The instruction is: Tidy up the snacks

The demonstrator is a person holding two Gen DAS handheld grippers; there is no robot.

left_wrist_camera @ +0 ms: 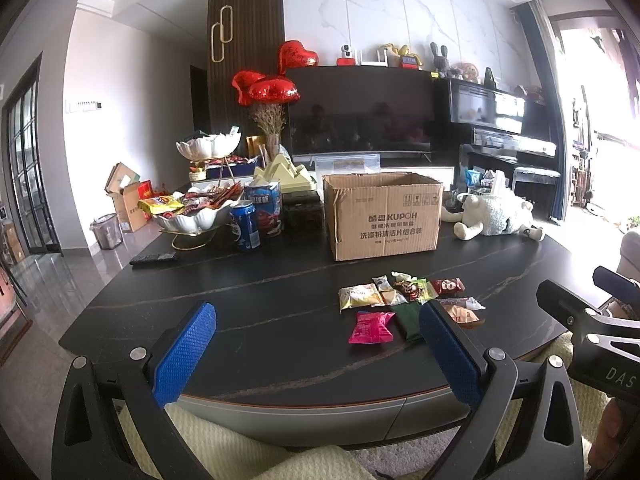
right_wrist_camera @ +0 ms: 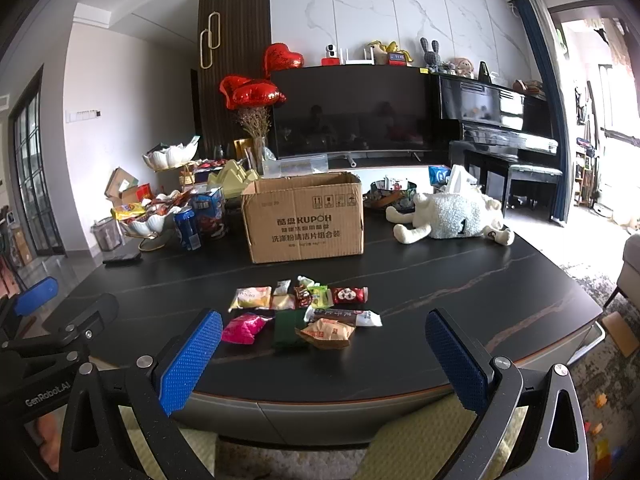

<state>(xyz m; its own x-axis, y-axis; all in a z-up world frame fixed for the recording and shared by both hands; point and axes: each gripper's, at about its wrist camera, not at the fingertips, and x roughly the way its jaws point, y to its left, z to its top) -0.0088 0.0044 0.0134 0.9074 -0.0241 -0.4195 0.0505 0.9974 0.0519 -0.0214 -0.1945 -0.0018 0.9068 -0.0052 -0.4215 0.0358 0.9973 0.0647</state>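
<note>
Several small snack packets lie in a loose cluster on the black table (right_wrist_camera: 460, 280): a pink one (left_wrist_camera: 370, 327) (right_wrist_camera: 242, 329), a dark green one (right_wrist_camera: 289, 329), a yellow one (right_wrist_camera: 250, 297), a red one (right_wrist_camera: 349, 295) and an orange one (right_wrist_camera: 326, 334). An open cardboard box (left_wrist_camera: 382, 216) (right_wrist_camera: 306, 218) stands behind them. My left gripper (left_wrist_camera: 316, 346) is open and empty, at the table's near edge, left of the snacks. My right gripper (right_wrist_camera: 324, 354) is open and empty, just in front of the snacks.
A white bowl of snacks (left_wrist_camera: 192, 210), a blue can (left_wrist_camera: 244, 226) and a blue tin (left_wrist_camera: 264, 208) stand at the left back. A remote (left_wrist_camera: 154, 258) lies near the left edge. A white plush sheep (right_wrist_camera: 452, 218) lies at the right back.
</note>
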